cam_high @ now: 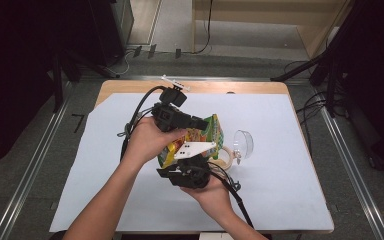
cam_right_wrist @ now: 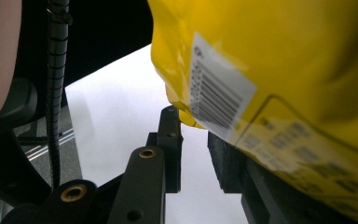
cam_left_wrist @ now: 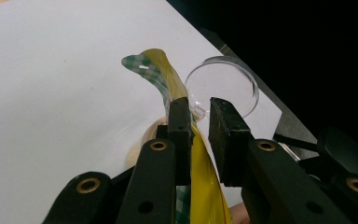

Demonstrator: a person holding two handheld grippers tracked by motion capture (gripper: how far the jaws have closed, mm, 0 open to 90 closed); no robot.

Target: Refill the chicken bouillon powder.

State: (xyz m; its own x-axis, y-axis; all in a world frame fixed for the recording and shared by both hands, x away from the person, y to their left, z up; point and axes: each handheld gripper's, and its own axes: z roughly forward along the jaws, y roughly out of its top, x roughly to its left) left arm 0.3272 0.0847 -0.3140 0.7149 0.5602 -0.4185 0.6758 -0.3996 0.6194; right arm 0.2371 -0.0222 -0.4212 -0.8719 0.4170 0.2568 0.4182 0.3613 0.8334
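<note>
The yellow snack bag (cam_high: 200, 139) is held up off the white desk (cam_high: 280, 170) between both hands, but it looks unopened, so tearing or pouring is likely still ahead. The left claw (cam_left_wrist: 199, 122) stands parted around the bag's top edge, the right claw (cam_right_wrist: 193, 149) parted at a bottom corner. The clear glass (cam_high: 243, 144) lying beside it looks empty.
</note>
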